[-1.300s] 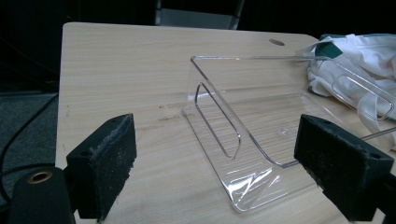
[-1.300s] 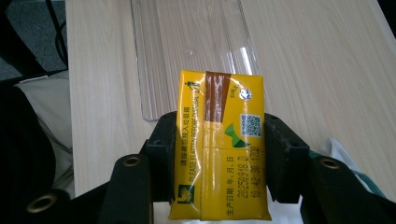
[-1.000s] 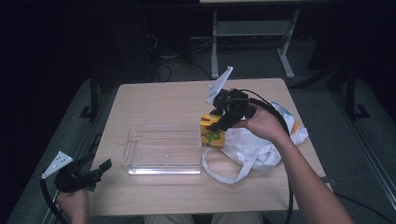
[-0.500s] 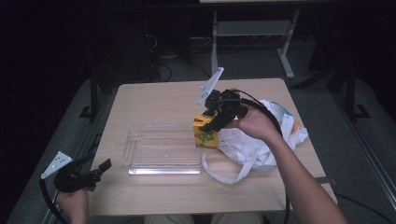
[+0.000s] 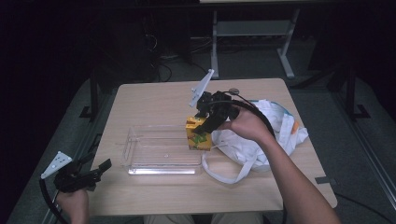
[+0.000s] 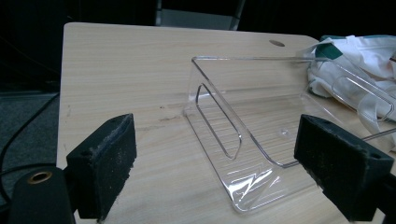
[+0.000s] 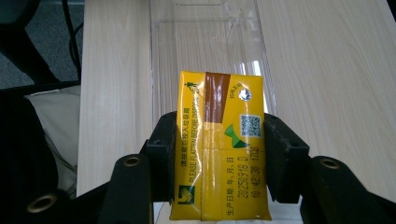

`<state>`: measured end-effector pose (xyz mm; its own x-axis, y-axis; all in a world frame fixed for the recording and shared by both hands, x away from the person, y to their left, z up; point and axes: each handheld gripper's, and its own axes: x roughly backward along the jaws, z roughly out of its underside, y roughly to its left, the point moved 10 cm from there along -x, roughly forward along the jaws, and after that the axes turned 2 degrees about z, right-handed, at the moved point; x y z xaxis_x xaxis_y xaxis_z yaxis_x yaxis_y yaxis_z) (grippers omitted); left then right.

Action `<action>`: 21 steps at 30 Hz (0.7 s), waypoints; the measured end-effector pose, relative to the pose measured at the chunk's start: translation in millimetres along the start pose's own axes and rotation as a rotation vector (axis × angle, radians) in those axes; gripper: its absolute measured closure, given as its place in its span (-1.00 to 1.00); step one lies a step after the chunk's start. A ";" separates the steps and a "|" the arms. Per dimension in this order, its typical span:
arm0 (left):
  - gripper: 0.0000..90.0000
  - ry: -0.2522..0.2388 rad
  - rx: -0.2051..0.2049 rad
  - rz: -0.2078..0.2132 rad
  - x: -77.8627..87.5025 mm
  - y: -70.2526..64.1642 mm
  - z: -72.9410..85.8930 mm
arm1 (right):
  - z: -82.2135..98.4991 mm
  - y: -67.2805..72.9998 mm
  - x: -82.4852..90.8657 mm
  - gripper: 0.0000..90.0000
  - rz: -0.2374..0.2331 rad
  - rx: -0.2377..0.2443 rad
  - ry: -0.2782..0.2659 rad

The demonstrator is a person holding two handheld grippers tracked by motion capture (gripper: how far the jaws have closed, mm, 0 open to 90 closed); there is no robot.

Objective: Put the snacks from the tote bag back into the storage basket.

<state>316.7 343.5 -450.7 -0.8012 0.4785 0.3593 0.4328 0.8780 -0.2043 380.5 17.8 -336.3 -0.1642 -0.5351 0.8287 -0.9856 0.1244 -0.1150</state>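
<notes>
High view: the right gripper (image 5: 204, 125) holds a yellow drink carton (image 5: 197, 135) at the right end of the clear plastic tray (image 5: 140, 161), which lies near the middle of the table (image 5: 154, 100). The carton stands roughly upright, its long axis vertical, with its lower part at or just over the tray's right rim; whether it touches the tray floor cannot be determined. A white cloth bag (image 5: 271, 128) lies on the table just right of the tray, under the person's right forearm. The left gripper (image 5: 95, 169) rests at the near left corner of the table, well apart from the carton, pointing toward the tray.

Left gripper view: both fingers (image 6: 103, 165) stand wide apart with nothing between them. The tray (image 6: 243, 112) lies ahead on the table, and the bag (image 6: 355, 60) shows beyond its far end.

Right gripper view: the fingers (image 7: 161, 154) are clamped on the carton (image 7: 219, 144), one pad on each narrow side, gripping its lower half. The carton's long axis runs away from the fingers, and its top end points at the tray (image 7: 205, 42), which extends lengthwise directly beyond it.

Judgement: the coming move turns on this alignment. The carton already lies in line with the tray's length, so the right hand, the nearer one, needs to lower it inside the rim before releasing.
</notes>
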 end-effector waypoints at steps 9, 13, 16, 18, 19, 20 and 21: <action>-0.72 0.002 0.000 0.001 -0.1 0.2 0.3 | -8.2 6.2 -13.6 0.16 -0.023 0.010 -0.003; -0.72 -0.001 0.000 0.001 -0.1 0.7 0.1 | -10.3 8.5 -19.9 0.16 -0.038 0.015 -0.002; -0.72 -0.001 0.000 0.002 -0.1 0.7 0.1 | -11.4 9.7 -23.4 0.16 -0.044 0.014 -0.002; -0.72 -0.001 0.001 0.000 -0.1 0.5 0.1 | -11.8 10.4 -25.5 0.16 -0.048 0.017 -0.002; -0.72 -0.001 0.001 0.000 -0.2 0.6 0.1 | -11.8 10.7 -26.3 0.16 -0.048 0.017 0.000; -0.72 -0.001 0.002 0.001 -0.3 0.5 0.1 | -12.0 11.2 -27.1 0.16 -0.049 0.018 0.001; -0.72 -0.001 0.001 0.001 -0.2 0.6 0.1 | -12.1 11.5 -27.9 0.16 -0.049 0.019 0.002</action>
<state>317.1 344.0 -450.9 -0.8012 0.4797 0.3577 0.4333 0.8774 -0.2061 374.2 44.2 -354.1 -0.1157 -0.5383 0.8348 -0.9930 0.0820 -0.0848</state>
